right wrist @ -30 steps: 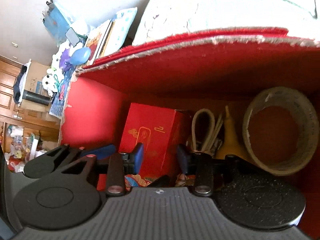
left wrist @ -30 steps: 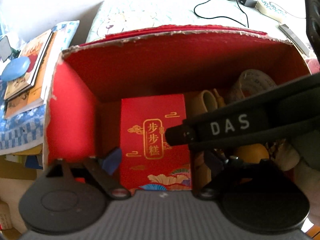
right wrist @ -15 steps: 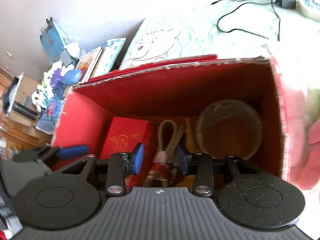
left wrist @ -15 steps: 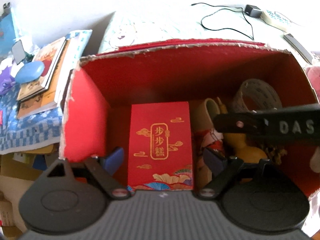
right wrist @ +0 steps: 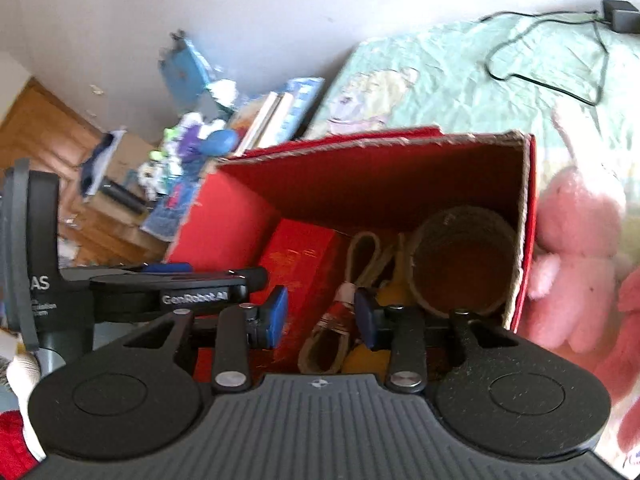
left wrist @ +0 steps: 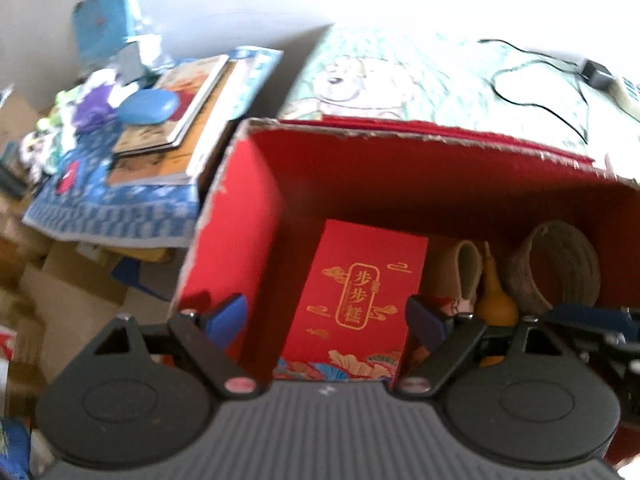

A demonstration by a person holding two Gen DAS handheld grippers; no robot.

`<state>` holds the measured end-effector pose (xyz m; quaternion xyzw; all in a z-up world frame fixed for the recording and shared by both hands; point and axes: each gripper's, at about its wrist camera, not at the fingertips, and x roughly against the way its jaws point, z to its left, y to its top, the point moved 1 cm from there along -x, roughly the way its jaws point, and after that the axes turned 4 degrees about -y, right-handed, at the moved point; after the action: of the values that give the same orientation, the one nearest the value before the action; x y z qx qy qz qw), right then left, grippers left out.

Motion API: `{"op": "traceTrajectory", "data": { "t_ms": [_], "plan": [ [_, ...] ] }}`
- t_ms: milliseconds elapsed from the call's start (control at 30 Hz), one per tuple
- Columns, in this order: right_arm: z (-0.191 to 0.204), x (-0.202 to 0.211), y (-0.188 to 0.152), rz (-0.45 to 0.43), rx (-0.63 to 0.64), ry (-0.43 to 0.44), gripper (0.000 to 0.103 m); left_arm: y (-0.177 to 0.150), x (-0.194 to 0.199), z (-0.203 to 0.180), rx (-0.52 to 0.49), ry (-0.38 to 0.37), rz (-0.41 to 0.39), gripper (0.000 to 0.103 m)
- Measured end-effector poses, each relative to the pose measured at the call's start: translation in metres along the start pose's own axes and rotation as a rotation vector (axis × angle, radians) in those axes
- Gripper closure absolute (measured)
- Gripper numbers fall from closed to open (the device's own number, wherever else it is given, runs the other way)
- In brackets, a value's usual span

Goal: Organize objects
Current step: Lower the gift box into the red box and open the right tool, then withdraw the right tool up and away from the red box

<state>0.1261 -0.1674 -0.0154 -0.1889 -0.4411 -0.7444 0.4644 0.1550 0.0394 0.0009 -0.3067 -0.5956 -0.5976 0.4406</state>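
A large open red cardboard box (left wrist: 248,216) (right wrist: 224,220) stands on a bed. Inside it lie a red gift box with gold lettering (left wrist: 356,296) (right wrist: 300,256), a woven ring (left wrist: 560,264) (right wrist: 460,264), a yellow gourd (left wrist: 494,304) and a looped strap (right wrist: 360,256). My left gripper (left wrist: 326,320) is open and empty above the box's near edge, with the gift box between its jaws' line of sight. My right gripper (right wrist: 320,316) is open and empty above the box. The left gripper also shows in the right wrist view (right wrist: 168,284), at the left.
Pink plush toys (right wrist: 576,248) lie right of the box. A stack of books (left wrist: 180,120) with a blue case (left wrist: 148,106) sits left of it. A black cable with adapter (left wrist: 560,76) lies on the patterned bedsheet (right wrist: 440,76) behind.
Both grippers have pulled back and up out of the box. The right gripper no longer crosses the left wrist view. Both stay open and empty.
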Motion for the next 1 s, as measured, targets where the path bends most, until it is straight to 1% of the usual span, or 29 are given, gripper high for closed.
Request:
{"op": "traceTrajectory", "data": {
  "t_ms": [100,233,333,433,567,667,733,800,867,933,1000],
  "plan": [
    [-0.003,0.006,0.002,0.002,-0.005,0.057,0.062,-0.001,0.009,-0.006,0.026,0.033,-0.003,0.014],
    [-0.004,0.015,0.003,-0.016,0.011,0.102,0.062,-0.005,0.019,-0.013,0.055,0.072,-0.016,0.012],
    [-0.007,0.021,0.003,-0.03,0.01,0.12,0.062,-0.006,0.026,-0.016,0.074,0.09,-0.025,0.011],
    [-0.01,0.027,0.003,-0.046,-0.008,0.124,0.062,-0.006,0.03,-0.019,0.073,0.116,-0.037,0.01],
    [-0.01,0.037,0.002,-0.079,-0.008,0.085,0.062,-0.005,0.032,-0.024,0.074,0.117,-0.047,0.01],
    [-0.006,0.044,-0.001,-0.108,-0.005,0.033,0.062,-0.005,0.032,-0.027,0.054,0.114,-0.058,0.01],
    [-0.002,0.048,-0.003,-0.128,-0.008,-0.012,0.062,-0.006,0.033,-0.028,0.031,0.112,-0.074,0.01],
    [0.0,0.053,-0.007,-0.144,-0.011,-0.059,0.062,-0.006,0.034,-0.027,0.016,0.094,-0.085,0.01],
    [0.005,0.056,-0.012,-0.166,-0.009,-0.122,0.062,-0.007,0.036,-0.025,0.007,0.072,-0.095,0.01],
    [0.013,0.059,-0.018,-0.19,-0.004,-0.185,0.062,-0.009,0.037,-0.021,-0.004,0.062,-0.108,0.01],
    [0.021,0.062,-0.025,-0.208,-0.001,-0.23,0.062,-0.012,0.039,-0.019,-0.022,0.058,-0.112,0.01]
  ]
}}
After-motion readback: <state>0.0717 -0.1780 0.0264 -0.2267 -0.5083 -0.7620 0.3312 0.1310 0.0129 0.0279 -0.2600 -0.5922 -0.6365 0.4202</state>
